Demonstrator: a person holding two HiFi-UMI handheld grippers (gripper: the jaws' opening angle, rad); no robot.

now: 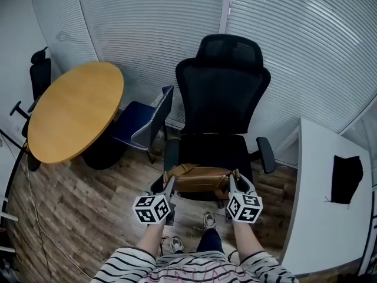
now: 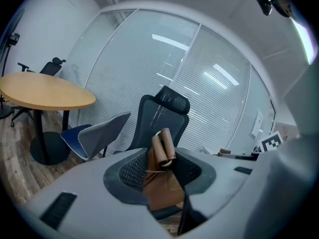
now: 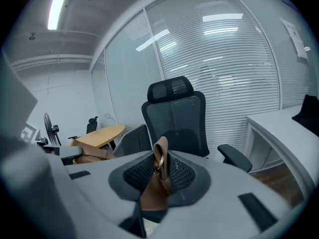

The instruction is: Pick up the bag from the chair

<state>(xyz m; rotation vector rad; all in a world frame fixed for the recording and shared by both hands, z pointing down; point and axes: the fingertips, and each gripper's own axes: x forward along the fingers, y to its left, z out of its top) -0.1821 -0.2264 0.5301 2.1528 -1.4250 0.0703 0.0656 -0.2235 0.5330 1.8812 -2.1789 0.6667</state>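
A tan leather bag (image 1: 199,180) hangs between my two grippers just in front of the black office chair (image 1: 221,99), at the front edge of its seat. My left gripper (image 1: 170,186) is shut on the bag's left end; in the left gripper view the brown strap and metal ring (image 2: 163,148) stick up between the pads. My right gripper (image 1: 234,180) is shut on the bag's right end, where the leather tab and ring (image 3: 160,163) are pinched between its pads (image 3: 182,176).
A round wooden table (image 1: 73,112) stands at the left with a blue-and-grey chair (image 1: 144,121) beside it. A white desk (image 1: 330,199) with a black cloth (image 1: 346,178) runs along the right. Window blinds close off the back. Wood floor lies below.
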